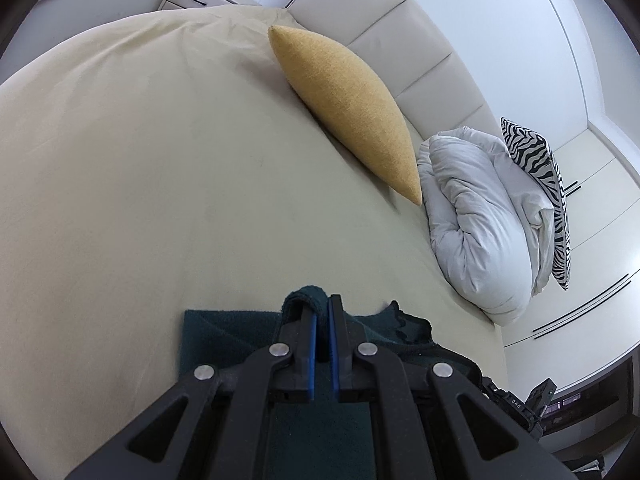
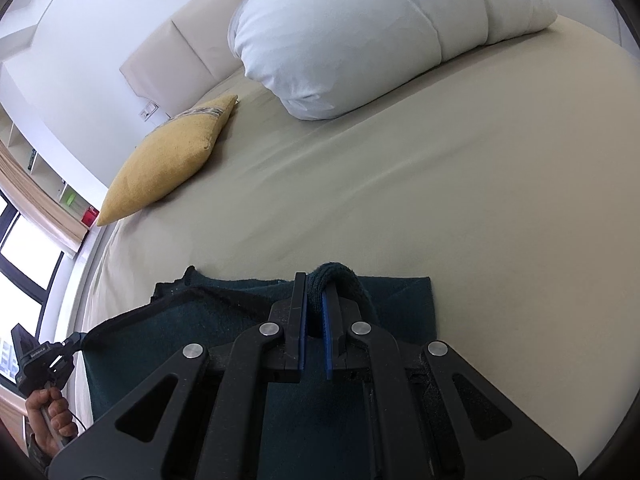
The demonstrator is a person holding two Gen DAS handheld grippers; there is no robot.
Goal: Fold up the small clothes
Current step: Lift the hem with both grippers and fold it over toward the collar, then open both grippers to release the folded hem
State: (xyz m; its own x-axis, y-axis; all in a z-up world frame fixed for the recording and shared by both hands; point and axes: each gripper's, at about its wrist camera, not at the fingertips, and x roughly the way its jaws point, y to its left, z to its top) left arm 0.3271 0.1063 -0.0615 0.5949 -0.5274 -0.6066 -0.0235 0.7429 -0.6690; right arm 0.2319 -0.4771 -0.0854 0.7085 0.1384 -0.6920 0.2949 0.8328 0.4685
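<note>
We are holding one dark teal garment [image 2: 224,320] on the beige bed [image 2: 480,200], the left gripper [image 1: 322,312] and right gripper [image 2: 314,292] each pinching a bunched edge, probably to lift it into a fold. Beyond are lying one yellow cushion [image 1: 348,108], one white duvet [image 1: 476,216], one zebra pillow [image 1: 536,152].

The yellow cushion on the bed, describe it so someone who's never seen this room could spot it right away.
Start at the wide beige bed and look toward its padded headboard. The yellow cushion lies there beside a bundled white duvet. It is the only mustard-coloured, coarse-woven thing; the other cushion nearby is zebra-striped.
</note>
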